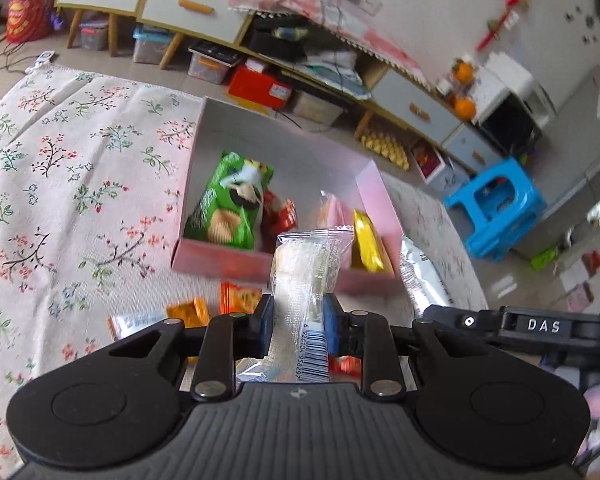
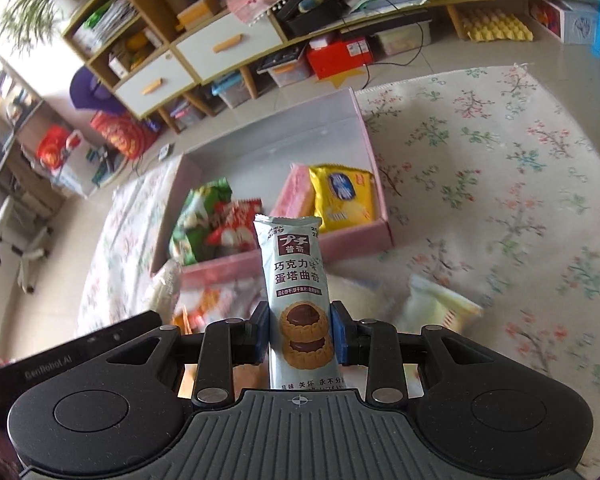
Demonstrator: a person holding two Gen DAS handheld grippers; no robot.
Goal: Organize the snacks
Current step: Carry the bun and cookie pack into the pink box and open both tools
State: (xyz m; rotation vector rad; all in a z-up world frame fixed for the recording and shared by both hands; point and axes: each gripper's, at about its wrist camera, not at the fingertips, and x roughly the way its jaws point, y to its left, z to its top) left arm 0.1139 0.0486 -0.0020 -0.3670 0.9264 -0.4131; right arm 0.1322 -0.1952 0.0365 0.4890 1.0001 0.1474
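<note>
**Both grippers loaded, carrying to the pink box**

Left gripper (image 1: 298, 326) is clamped tight on a clear-wrapped snack (image 1: 306, 280), barcode end toward the camera, top end sticking up in front of the pink box (image 1: 220, 258). Right gripper (image 2: 300, 330) is likewise closed on a pale blue cookie pack (image 2: 296, 292), held upright, pads pressing its lower half.

Landmark = pink box on the floral cloth (image 1: 60, 160). Inside it: green chip bag (image 1: 228, 200) toward one side, red packet (image 1: 278, 216) beside it, yellow pack (image 2: 344, 196) and a pink pack (image 2: 298, 192) at the other side. Middle of the box looks free. Loose snacks lie on the cloth just in front of the box's near wall: orange packets (image 1: 236, 300), a silver pack (image 1: 424, 276).

Step, as I read it: transport phase, both items lifted, neither over the box yet.

Next move calls for: carry each over the near wall, lower into the free middle gap, then open. Stagger the hands so the grippers don't collide.
</note>
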